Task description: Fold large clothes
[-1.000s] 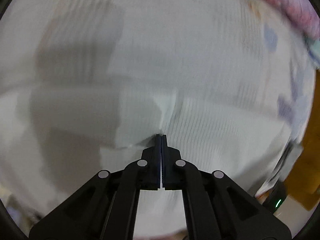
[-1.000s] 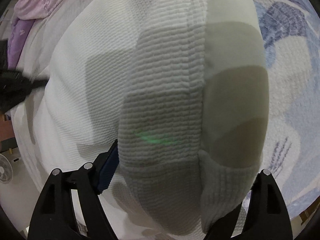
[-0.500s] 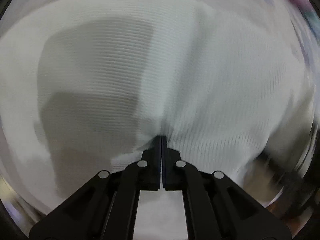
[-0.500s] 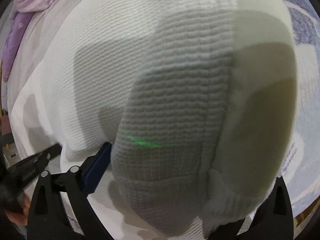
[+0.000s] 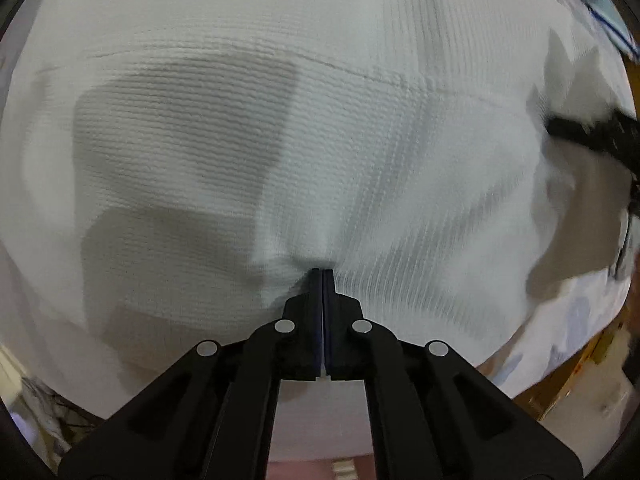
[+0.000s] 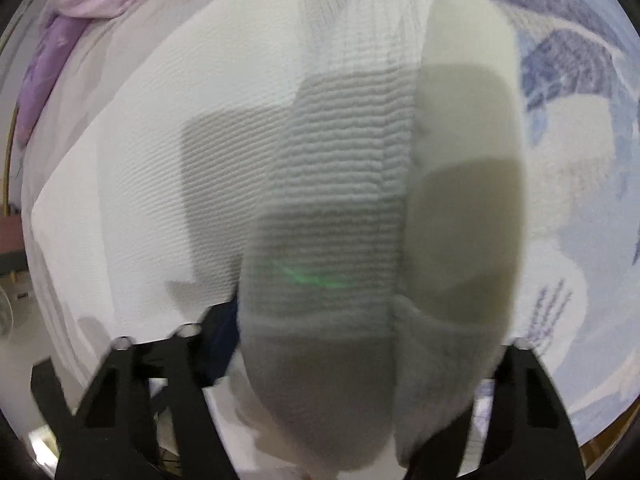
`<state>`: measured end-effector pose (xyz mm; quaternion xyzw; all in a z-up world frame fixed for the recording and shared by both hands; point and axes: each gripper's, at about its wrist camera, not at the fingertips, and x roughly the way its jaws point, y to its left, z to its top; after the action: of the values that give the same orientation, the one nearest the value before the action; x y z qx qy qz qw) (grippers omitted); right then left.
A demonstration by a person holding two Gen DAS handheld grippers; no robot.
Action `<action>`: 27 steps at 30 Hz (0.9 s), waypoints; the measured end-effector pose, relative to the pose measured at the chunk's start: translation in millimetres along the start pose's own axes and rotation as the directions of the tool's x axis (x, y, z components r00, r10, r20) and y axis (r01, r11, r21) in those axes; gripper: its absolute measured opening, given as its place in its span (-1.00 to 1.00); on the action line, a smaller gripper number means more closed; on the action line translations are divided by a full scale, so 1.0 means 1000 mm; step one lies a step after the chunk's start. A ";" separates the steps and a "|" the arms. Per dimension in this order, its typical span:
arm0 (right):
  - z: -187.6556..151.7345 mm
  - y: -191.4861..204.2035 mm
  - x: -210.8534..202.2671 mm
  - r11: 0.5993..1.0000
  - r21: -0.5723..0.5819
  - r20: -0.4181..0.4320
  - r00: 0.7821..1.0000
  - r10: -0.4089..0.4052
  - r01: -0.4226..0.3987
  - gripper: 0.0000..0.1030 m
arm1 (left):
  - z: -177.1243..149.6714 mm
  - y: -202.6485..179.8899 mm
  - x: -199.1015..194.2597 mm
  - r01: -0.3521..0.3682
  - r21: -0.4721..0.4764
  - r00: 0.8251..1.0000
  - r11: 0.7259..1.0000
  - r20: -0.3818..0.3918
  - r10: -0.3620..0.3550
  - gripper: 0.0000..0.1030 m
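A large white ribbed knit garment [image 5: 304, 128] fills the left wrist view, spread out with a seam running across it. My left gripper [image 5: 322, 271] is shut on a pinch of its fabric, which puckers at the fingertips. In the right wrist view the same white garment [image 6: 168, 184] lies on the bed, and a fold with a ribbed cuff [image 6: 344, 208] hangs over my right gripper [image 6: 320, 360] and hides its fingertips. The other gripper shows as a dark blurred shape [image 5: 592, 136] at the right edge of the left wrist view.
A white bedsheet with a blue leaf print [image 6: 572, 92] lies under the garment. Purple clothes [image 6: 60, 40] are piled at the far left. The bed's wooden edge [image 5: 576, 376] and the floor show at lower right.
The left gripper has carried its pinch of garment over the spread part, which now fills the view. The right gripper has shifted a little with the fold still draped over it.
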<state>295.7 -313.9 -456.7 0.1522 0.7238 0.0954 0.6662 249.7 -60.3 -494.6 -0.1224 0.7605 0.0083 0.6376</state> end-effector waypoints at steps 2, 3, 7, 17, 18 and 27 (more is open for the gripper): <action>-0.003 0.007 -0.018 1.000 -0.009 0.037 0.999 0.027 -0.027 -0.48 | -0.001 0.002 0.000 0.017 -0.043 1.000 0.999 0.008 -0.017 -0.97; -0.005 0.013 -0.025 0.999 -0.027 0.052 0.998 0.018 -0.016 -0.53 | -0.003 0.004 0.000 0.017 -0.044 1.000 0.999 0.017 -0.017 -0.96; -0.019 0.047 -0.057 0.994 -0.101 0.117 0.991 0.063 -0.051 -0.66 | -0.004 0.005 0.003 0.011 -0.030 1.000 0.999 0.026 -0.010 -0.95; -0.053 0.161 -0.100 0.931 -0.366 0.132 0.989 0.071 -0.018 -0.70 | -0.004 0.036 -0.023 0.141 -0.076 0.990 0.987 0.017 -0.141 -0.95; -0.051 0.182 -0.101 0.921 -0.389 0.129 0.989 0.067 -0.012 -0.70 | -0.009 0.040 -0.034 0.147 -0.068 0.989 0.987 0.042 -0.144 -0.95; -0.052 0.304 -0.036 0.899 -0.436 0.044 0.999 -0.021 0.038 -0.70 | -0.015 0.162 -0.145 0.177 -0.159 0.959 0.971 0.249 -0.134 -0.95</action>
<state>274.4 -38.5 -314.3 -0.0103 0.6735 0.2422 0.6983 226.2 119.7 -373.9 -0.2371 0.6632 0.0412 0.7087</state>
